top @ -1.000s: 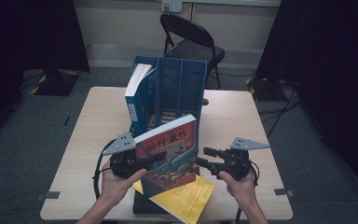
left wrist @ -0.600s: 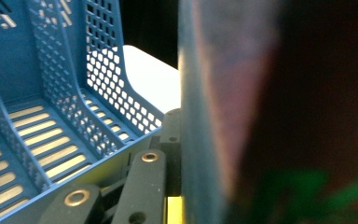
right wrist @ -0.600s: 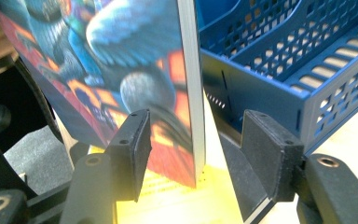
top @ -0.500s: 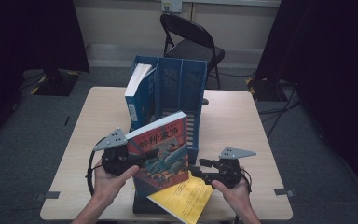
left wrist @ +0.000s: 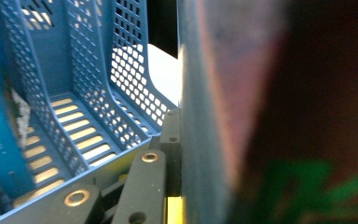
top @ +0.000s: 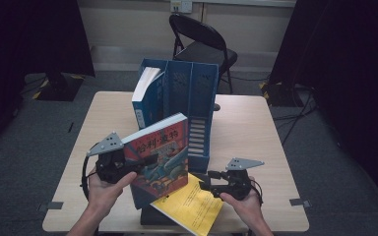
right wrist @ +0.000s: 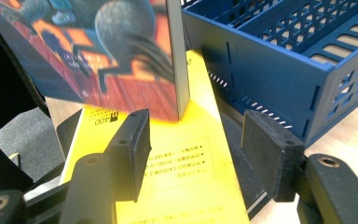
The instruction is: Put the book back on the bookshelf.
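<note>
One gripper [top: 204, 177] lower than before

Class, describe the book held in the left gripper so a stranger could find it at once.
Start at the blue plastic file rack on the wooden table. Before it, the left gripper holds a thick red-and-blue illustrated book tilted up, unlike the thin yellow booklet lying flat.

Black grippers [top: 150, 160] (grey triangular plates on top), trailing black cables.

Held book [top: 160, 155] before file rack [top: 192, 105]; thin booklet [top: 192, 209] on table [top: 256, 128] beneath it, rack behind.
</note>
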Action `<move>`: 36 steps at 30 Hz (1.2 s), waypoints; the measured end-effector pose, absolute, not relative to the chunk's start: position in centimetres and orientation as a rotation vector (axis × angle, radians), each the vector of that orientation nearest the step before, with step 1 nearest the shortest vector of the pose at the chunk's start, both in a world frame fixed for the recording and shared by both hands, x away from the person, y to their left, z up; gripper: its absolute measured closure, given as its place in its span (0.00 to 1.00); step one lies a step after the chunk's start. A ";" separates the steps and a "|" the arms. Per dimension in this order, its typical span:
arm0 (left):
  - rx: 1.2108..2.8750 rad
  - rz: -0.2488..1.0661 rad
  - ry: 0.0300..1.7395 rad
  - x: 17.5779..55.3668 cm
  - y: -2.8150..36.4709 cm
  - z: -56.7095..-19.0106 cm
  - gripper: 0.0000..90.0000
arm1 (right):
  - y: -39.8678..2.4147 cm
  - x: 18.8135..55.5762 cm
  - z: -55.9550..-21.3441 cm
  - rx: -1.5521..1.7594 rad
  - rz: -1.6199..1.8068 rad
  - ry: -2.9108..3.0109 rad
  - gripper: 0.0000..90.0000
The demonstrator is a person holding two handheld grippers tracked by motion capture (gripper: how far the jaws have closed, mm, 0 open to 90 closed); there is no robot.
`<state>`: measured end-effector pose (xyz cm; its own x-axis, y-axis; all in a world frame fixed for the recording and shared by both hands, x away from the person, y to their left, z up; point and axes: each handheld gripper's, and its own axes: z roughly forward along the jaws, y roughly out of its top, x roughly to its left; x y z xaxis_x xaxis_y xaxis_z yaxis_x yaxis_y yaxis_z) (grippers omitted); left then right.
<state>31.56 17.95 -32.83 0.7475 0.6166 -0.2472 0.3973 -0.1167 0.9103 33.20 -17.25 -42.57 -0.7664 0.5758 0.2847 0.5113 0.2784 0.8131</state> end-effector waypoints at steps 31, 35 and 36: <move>1.638 0.376 0.882 34.6 18.7 -27.9 0.83 | -15.6 33.3 -44.3 0.999 1.437 2.574 0.47; 1.619 0.377 0.895 35.7 18.5 -27.8 0.83 | -15.6 33.4 -44.4 1.005 1.439 2.575 0.47; 1.626 0.381 0.901 36.0 18.4 -27.7 0.83 | -15.6 33.4 -44.4 1.003 1.437 2.575 0.47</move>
